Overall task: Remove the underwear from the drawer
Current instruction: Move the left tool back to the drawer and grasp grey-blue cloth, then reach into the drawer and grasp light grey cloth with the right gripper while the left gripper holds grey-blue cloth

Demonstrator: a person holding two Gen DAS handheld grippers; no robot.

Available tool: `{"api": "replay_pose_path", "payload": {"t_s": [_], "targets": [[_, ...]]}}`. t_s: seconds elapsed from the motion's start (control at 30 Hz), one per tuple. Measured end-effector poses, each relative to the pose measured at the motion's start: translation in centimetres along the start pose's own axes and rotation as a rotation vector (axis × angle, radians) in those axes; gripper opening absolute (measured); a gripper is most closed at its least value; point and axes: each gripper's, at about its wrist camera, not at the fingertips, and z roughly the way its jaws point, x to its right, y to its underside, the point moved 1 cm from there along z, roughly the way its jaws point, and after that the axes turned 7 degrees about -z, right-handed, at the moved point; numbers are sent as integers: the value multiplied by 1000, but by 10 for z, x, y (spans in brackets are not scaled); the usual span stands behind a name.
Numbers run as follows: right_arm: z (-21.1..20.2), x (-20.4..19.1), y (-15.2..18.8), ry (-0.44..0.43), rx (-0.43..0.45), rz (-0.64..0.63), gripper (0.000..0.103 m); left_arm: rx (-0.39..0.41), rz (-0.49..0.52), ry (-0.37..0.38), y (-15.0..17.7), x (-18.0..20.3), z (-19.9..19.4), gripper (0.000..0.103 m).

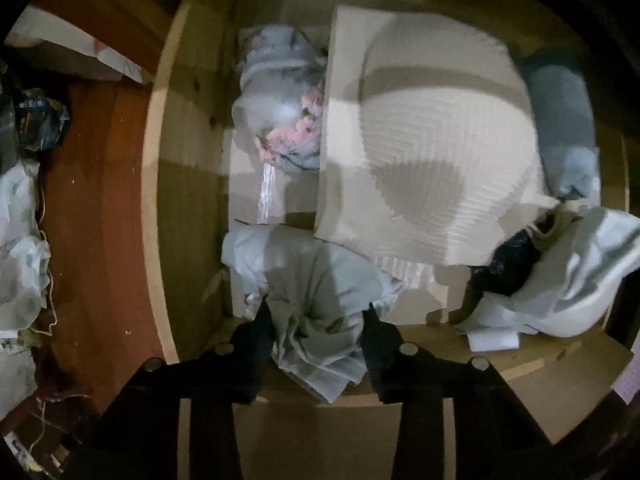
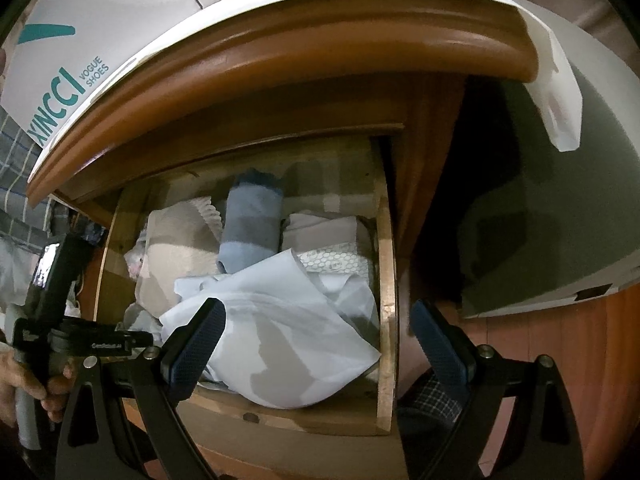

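Note:
The wooden drawer (image 1: 188, 216) stands pulled out, full of folded clothes. In the left wrist view my left gripper (image 1: 318, 310) is shut on a pale grey-green piece of underwear (image 1: 316, 280) at the drawer's near edge; the cloth bunches between the black fingers and hangs over the front. A beige ribbed fold (image 1: 432, 148) lies behind it. In the right wrist view the drawer (image 2: 386, 320) is below my right gripper (image 2: 316, 316), which is open and empty over a white cloth (image 2: 280, 320). The left gripper's handle (image 2: 56, 300) shows at the left.
A floral bundle (image 1: 288, 120) and a blue-grey roll (image 1: 564, 120), (image 2: 252, 220) lie in the drawer. A dark garment (image 1: 508, 264) sits at the right. A shoe box (image 2: 100, 40) stands on the nightstand top (image 2: 280, 60). Red-brown floor (image 1: 92, 200) is at the left.

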Motion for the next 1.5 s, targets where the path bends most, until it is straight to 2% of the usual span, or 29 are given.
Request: {"api": "replay_pose_path", "payload": {"t_s": [0.23, 0.37, 0.53, 0.67, 0.77, 0.83, 0.93, 1.0, 1.13, 1.47, 1.5], "targets": [[5, -6, 2, -47, -17, -30, 94, 119, 9, 77, 23, -10, -33, 38], [9, -18, 3, -57, -24, -79, 98, 224, 16, 152, 38, -19, -57, 38], [17, -31, 4, -30, -41, -140, 102, 354, 21, 210, 53, -33, -80, 38], [22, -33, 4, -10, -60, -150, 102, 420, 41, 241, 56, -35, -93, 38], [23, -36, 3, 2, -75, -197, 102, 443, 65, 249, 50, -36, -96, 38], [20, -43, 1, 9, -77, -272, 102, 437, 67, 266, 47, -39, -95, 38], [16, -59, -4, 22, -65, -455, 102, 421, 53, 290, 48, -39, -94, 38], [15, -68, -6, 24, -67, -579, 102, 442, 55, 284, 48, -40, -98, 38], [26, -75, -9, 25, -136, -739, 102, 494, 53, 264, 48, -41, -107, 38], [57, -87, -12, -30, -295, -892, 102, 484, 45, 242, 42, -43, -103, 38], [58, -88, -10, -41, -317, -905, 99, 483, 40, 245, 41, -43, -103, 38]]}}
